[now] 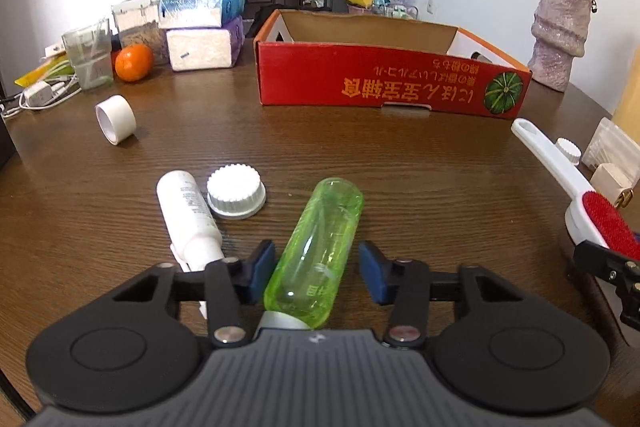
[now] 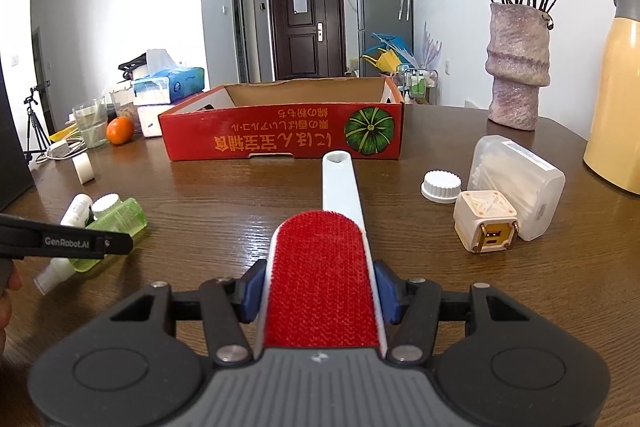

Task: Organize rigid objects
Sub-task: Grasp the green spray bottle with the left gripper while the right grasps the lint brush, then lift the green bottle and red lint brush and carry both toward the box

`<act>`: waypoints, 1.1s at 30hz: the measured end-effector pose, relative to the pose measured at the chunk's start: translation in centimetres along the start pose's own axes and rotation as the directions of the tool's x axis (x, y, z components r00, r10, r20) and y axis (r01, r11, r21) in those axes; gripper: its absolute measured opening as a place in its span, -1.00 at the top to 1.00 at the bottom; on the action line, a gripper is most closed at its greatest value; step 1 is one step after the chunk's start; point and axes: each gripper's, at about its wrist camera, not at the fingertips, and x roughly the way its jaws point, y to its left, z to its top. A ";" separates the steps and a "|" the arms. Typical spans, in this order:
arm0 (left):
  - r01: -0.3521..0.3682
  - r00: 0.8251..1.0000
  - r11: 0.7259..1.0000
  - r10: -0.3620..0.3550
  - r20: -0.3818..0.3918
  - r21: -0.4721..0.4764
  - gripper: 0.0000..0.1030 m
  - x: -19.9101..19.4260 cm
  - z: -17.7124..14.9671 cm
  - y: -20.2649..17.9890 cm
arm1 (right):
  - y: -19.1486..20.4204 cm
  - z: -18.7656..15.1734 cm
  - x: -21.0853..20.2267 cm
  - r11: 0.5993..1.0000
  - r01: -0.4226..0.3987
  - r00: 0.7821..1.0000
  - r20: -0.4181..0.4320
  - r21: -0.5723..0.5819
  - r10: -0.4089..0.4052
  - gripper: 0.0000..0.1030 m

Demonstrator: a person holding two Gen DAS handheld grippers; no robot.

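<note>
- The left gripper [image 1: 316, 273] is spread open around the green bottle [image 1: 316, 247], which lies on the table [image 1: 400, 167] in front of the red box [image 1: 384, 79], neck toward the camera. One pad touches it or nearly does; the other is clearly off.
- The bottle looks like empty clear plastic, so probably light, stiff-ish and slick. It'd roll, too. I'd grab mid-body where the sides run straight.
- The right gripper [image 2: 320, 291] is clamped on the lint brush [image 2: 324, 267] across its red head, handle pointing at the box. Rigid, light, and the fuzzy pad should help the grip.
- Only the right view shows the charger cube [image 2: 486, 227], clear case [image 2: 516, 179] and yellow jug [image 2: 616, 87], right of the box.
- Only the left view shows the white bottle [image 1: 188, 211] and cap [image 1: 236, 191] clearly, just left of the green one.
</note>
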 end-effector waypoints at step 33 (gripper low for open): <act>0.072 0.996 0.996 -0.069 0.056 -0.046 0.38 -3.1 0.6 -1.3 | 0.1 0.4 -1.2 1.000 0.002 0.997 0.078 0.010 -0.003 -0.06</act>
